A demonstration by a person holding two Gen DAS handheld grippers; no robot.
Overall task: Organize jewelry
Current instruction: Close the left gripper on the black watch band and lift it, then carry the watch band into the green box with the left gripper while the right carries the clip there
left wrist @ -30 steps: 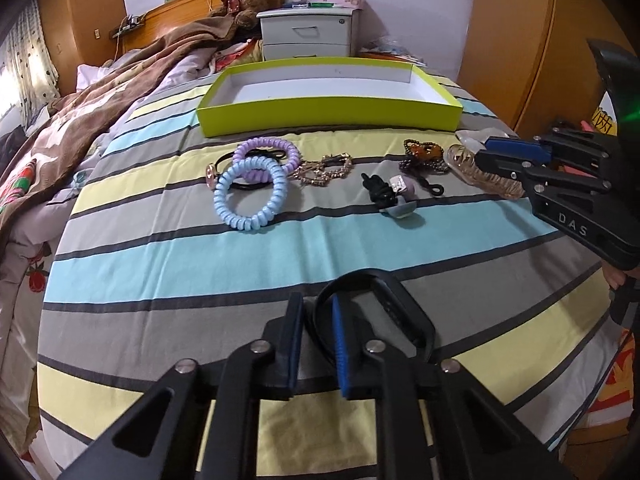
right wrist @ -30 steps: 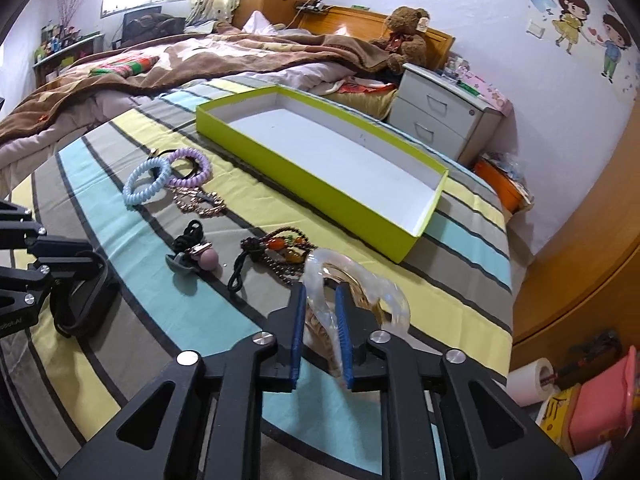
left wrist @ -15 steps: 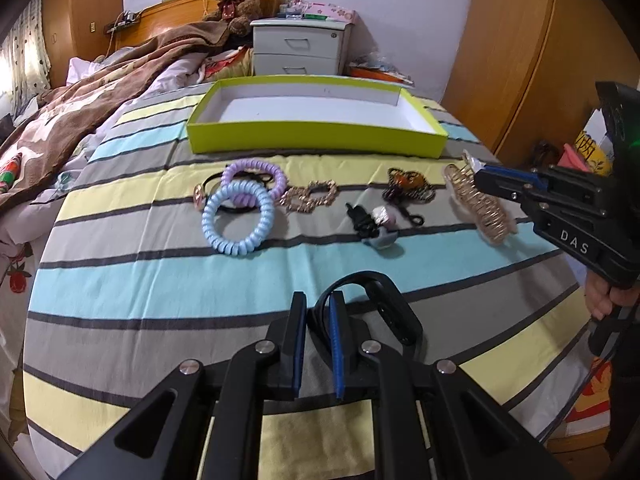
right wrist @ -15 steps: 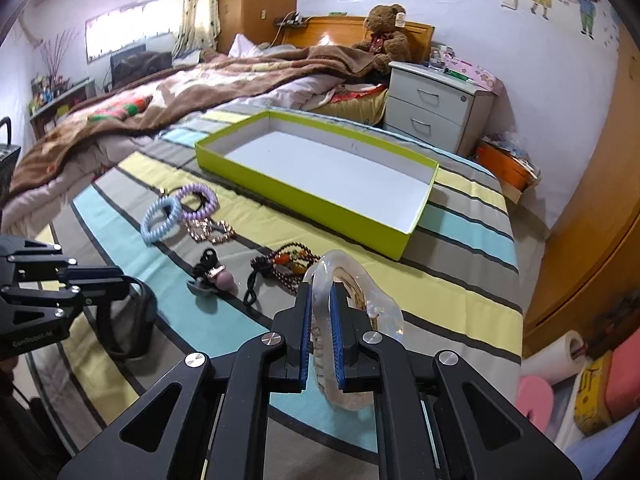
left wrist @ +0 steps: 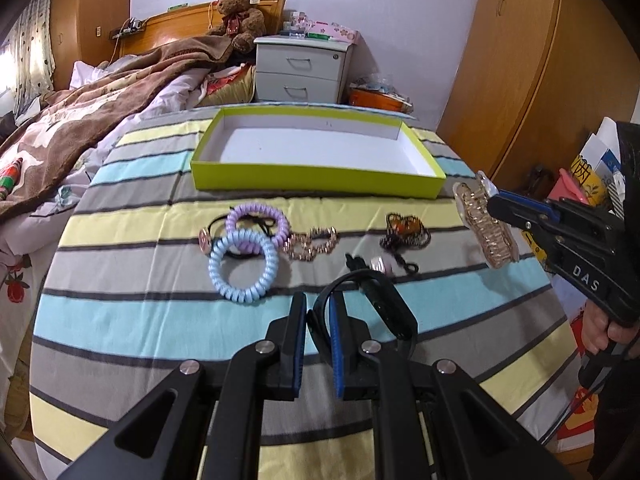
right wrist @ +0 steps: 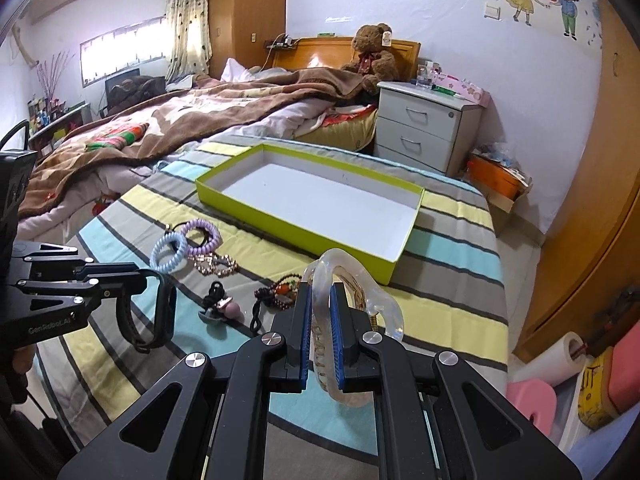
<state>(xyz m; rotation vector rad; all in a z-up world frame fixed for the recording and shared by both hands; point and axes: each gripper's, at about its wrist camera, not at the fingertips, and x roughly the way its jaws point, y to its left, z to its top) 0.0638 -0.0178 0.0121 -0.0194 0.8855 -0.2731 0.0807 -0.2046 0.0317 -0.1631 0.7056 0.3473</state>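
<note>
Gripping a black loop-shaped wristband (left wrist: 374, 304), the left gripper (left wrist: 318, 328) holds it above the striped bedspread (left wrist: 140, 320), while the right gripper (right wrist: 320, 320) is clamped on a clear plastic hair claw with gold teeth (right wrist: 352, 304). Ahead lies a shallow lime-green cardboard box with white interior (left wrist: 316, 182). Just before it rest a pale blue spiral hair tie (left wrist: 242, 266) overlapping a lilac spiral hair tie (left wrist: 256, 220), a gold chain bracelet (left wrist: 310, 244) and a dark beaded bracelet (left wrist: 406, 234).
</note>
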